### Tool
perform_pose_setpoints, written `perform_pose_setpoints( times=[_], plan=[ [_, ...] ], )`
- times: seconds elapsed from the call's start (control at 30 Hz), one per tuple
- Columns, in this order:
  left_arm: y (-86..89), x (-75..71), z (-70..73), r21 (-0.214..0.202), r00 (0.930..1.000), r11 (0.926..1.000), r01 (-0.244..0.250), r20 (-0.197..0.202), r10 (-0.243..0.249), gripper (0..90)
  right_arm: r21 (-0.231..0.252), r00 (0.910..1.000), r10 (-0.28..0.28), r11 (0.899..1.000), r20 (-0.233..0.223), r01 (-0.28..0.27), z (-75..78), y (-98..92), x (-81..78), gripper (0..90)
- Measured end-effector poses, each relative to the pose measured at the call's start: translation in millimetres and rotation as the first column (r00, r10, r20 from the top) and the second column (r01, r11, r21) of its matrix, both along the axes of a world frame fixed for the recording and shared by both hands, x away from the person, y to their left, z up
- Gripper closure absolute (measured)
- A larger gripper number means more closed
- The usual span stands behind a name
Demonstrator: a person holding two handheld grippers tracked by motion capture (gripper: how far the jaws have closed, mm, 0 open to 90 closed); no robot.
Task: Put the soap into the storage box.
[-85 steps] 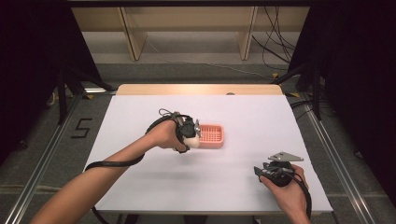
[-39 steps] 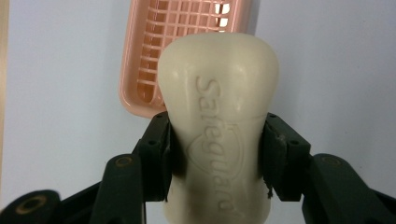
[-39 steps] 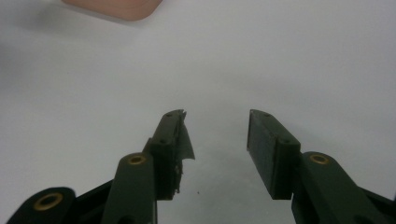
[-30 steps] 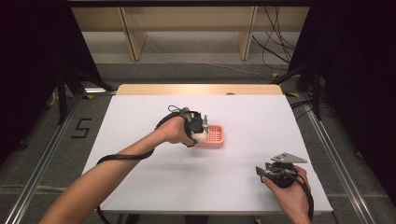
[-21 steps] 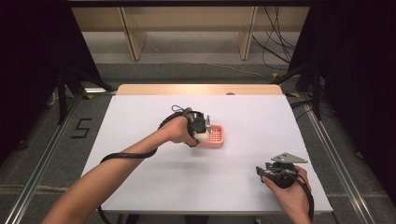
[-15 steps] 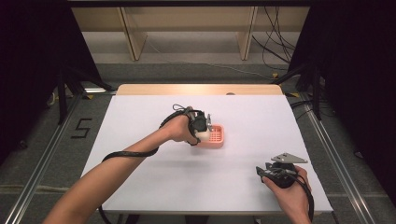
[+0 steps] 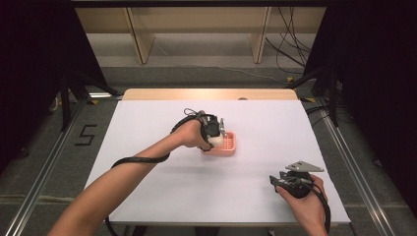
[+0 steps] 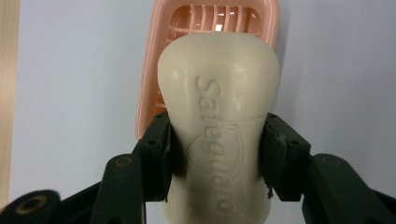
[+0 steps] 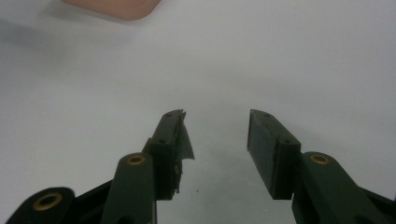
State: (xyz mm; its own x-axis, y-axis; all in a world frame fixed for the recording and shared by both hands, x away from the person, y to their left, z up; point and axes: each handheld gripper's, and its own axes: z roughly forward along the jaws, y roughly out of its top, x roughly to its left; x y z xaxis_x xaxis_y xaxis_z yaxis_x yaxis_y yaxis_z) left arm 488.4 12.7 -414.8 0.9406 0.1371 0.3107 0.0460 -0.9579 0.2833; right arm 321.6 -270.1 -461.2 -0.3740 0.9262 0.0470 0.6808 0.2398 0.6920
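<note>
White table [image 7: 147, 123] bears pink dish [image 7: 227, 143] (grey floor [image 7: 44, 147] around).

White-topped bench [image 7: 147, 123], pale wood strip along its 12 o'clock edge. Grey floor [image 7: 196, 73] around it. Light wooden shelving [image 7: 196, 24] at 12 o'clock. Black cables [image 7: 290, 49] trail at 1 o'clock. Dark curtains [image 7: 29, 73] at 9 and 3 o'clock. A "5" mark [image 7: 84, 134] on the floor at 9 o'clock.
</note>
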Motion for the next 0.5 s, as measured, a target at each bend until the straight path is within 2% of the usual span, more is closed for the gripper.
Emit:
perform_pose_setpoints(
  times=[0.07, 0.23, 0.27, 0.3, 0.5],
  plan=[
    [-1.0, 0.9, -1.3, -0.003, 1.0, 1.0, -0.003, -0.007, 0.003, 49.4, 0.017, 0.9999, -0.015, 1.0, 0.0, 0.015, -0.3, 1.6, 0.1, 56.4],
    [-2.9, 4.0, -4.0, -0.003, 1.0, 1.0, 0.0, -0.009, 0.0, 49.4, 0.017, 0.9999, -0.013, 1.0, 0.0, 0.013, -0.5, 1.3, 0.2, 56.3],
    [-3.1, 4.4, -4.5, -0.004, 1.0, 1.0, 0.0, -0.007, 0.0, 49.3, 0.037, 0.9997, -0.022, 0.999, -0.009, 0.022, -1.2, 3.0, 0.0, 56.3],
    [-3.5, 5.3, -5.0, 0.0, 1.0, 1.0, 0.001, -0.007, -0.001, 49.4, 0.02, 1.0, -0.001, 1.0, 0.008, 0.001, -1.7, 0.7, 1.4, 56.3],
    [-5.2, 9.6, -5.9, -0.008, 1.0, 1.0, -0.003, -0.006, 0.003, 49.4, 0.023, 1.0, -0.008, 1.0, 0.002, 0.008, -1.5, 1.0, 1.0, 56.3]
  ],
)
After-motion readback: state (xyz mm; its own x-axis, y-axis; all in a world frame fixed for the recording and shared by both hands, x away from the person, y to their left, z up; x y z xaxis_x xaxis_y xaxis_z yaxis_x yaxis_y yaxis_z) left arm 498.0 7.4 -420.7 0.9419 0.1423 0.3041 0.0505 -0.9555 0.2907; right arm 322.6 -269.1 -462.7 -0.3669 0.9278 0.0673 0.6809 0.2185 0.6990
